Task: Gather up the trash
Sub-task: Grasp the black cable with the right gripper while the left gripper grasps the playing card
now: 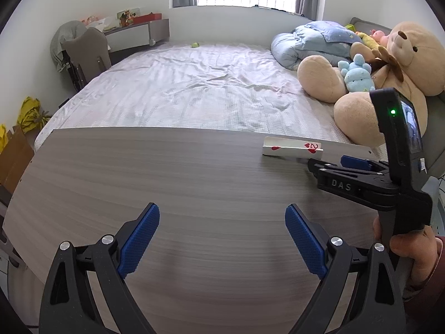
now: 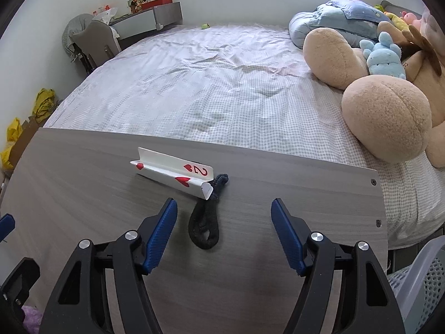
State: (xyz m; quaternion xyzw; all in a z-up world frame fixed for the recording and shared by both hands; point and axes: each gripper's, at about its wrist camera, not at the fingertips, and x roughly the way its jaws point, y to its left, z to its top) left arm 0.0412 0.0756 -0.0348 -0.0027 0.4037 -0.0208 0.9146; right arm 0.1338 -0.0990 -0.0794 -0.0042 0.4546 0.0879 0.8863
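My right fingers gape wide and empty around a black fabric loop on the counter, its long axis running away toward the folded two-of-hearts card just beyond. My left fingers, open and empty too, sit farther off.

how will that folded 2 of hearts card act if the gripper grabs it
The folded playing card looks thin and light, so it would probably slide on the smooth wooden table when nudged. Its creased trough shape may flatten under pinching. The right hand-held gripper is open nearby.
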